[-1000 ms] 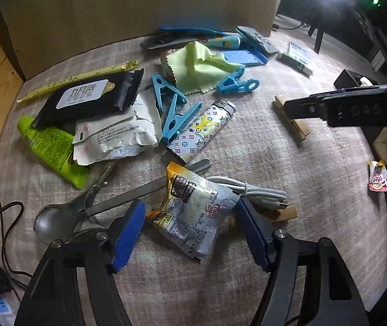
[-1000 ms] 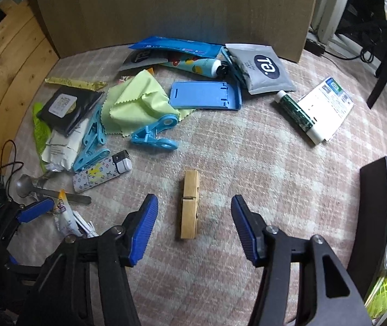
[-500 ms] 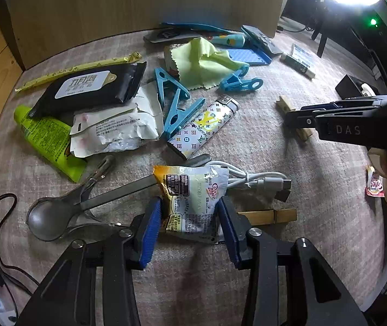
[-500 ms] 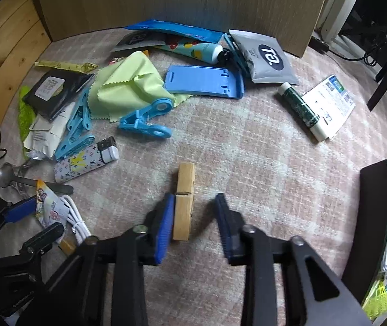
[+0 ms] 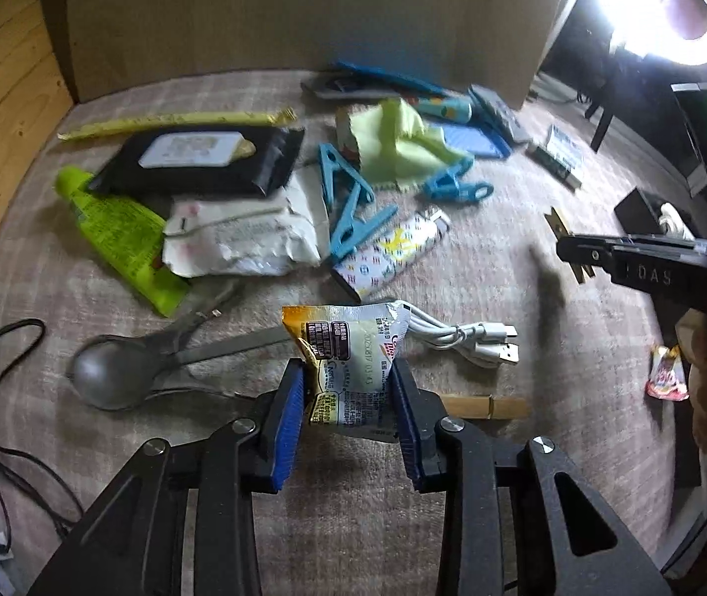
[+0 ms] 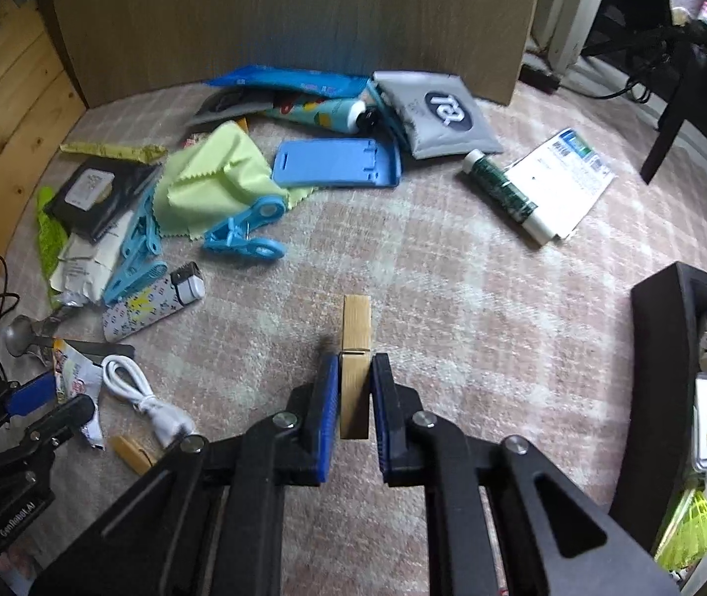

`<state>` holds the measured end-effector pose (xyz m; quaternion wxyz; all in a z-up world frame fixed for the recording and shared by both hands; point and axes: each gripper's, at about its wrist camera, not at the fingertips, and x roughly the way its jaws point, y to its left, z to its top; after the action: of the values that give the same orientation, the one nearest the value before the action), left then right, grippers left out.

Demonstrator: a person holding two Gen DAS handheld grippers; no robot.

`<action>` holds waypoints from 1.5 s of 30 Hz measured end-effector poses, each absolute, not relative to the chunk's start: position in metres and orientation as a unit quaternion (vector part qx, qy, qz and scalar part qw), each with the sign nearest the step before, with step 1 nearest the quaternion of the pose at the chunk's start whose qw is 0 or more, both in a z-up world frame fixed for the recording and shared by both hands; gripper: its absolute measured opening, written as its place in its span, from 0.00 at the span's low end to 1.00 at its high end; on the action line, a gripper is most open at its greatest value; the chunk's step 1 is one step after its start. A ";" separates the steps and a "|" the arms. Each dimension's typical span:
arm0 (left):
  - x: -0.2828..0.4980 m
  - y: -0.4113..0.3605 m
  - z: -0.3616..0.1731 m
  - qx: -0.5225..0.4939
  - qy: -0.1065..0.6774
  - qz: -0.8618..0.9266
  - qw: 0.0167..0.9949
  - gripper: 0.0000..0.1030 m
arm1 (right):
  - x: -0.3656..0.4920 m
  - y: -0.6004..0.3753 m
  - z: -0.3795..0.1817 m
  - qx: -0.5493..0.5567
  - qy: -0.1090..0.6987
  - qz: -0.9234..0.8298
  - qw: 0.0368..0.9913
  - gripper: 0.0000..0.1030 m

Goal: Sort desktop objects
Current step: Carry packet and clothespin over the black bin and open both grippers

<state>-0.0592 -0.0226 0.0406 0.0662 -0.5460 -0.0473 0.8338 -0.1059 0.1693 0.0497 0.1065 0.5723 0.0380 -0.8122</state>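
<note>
Between blue pads: crumpled silver-yellow sachet (image 5: 348,367).

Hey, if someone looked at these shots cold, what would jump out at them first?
Both tools are shut on something: the left tool clamps a snack packet near the front, and the right tool grips a wooden peg mid-table. Behind them sprawls a clutter, brightest of it a yellow-green cloth and blue clips.
</note>
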 end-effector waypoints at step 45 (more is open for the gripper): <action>-0.109 0.332 0.119 -0.500 0.046 0.796 0.337 0.52 | -0.016 0.448 0.127 0.477 -0.126 -0.859 -0.137 0.18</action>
<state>-0.1087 0.3325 0.1192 0.3373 -0.5000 0.0456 0.7964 -0.0156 0.4476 0.1271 -0.1367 0.4772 -0.1262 -0.8589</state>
